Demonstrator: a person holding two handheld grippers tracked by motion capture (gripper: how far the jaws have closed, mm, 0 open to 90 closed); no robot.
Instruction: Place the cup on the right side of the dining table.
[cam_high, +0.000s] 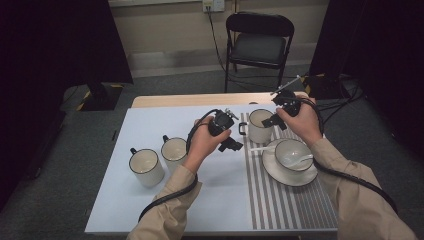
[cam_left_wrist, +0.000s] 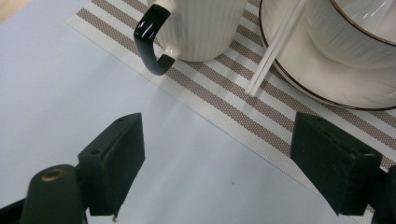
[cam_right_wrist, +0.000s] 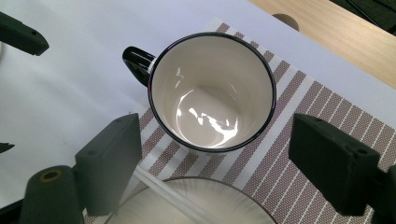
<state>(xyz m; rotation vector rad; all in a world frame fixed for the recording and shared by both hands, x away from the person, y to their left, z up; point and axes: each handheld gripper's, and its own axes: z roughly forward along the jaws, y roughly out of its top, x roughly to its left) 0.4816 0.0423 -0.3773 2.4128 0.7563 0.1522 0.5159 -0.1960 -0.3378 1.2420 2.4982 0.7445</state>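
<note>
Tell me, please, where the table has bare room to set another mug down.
Free: the near white sheet below the two left mugs, and its far-left corner. Crowded: the striped mat's far half, with mug, saucer and bowl.

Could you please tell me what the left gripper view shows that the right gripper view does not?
Left gripper view alone: the mug's ribbed outer wall from the side, the saucer under the bowl, and a white straw-like handle's tip on the mat. Right gripper view alone: the mug's empty inside and the bare wooden table edge. Both: the mug's black handle, the striped mat, the pale sheet, and open claws holding nothing.
</note>
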